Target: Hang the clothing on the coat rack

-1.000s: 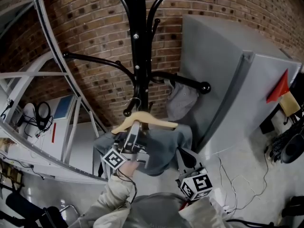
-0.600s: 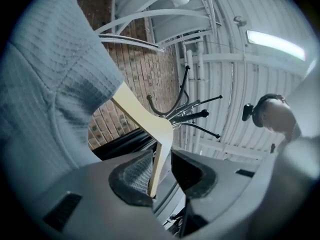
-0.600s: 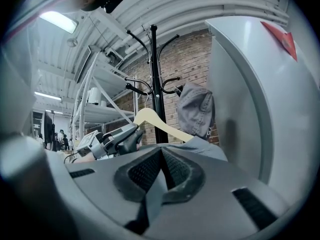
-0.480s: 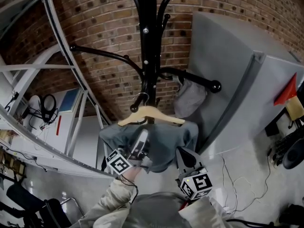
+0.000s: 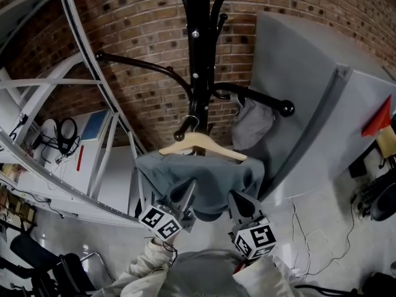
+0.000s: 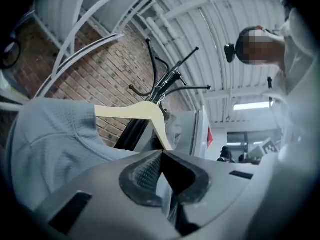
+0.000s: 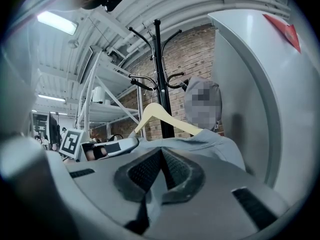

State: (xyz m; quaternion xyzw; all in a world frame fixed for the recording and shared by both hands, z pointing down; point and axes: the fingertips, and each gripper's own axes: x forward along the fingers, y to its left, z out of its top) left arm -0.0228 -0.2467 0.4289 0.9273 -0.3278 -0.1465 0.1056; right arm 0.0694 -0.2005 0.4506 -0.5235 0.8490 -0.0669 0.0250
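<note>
Garment [image 5: 204, 175] hem pinched: left claw [image 5: 191, 185] just closed on it, right claw [image 5: 236, 196] clamped.

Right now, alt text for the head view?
A grey garment on a wooden hanger hangs from a black coat rack. The left gripper, jaws just closed, and the right gripper sit shut at its hem, no fabric clearly pinched.

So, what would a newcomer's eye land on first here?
A tall black coat rack stands mid-picture against a brick wall. From one of its lower arms hangs a pale wooden hanger with a grey garment draped over it.
</note>
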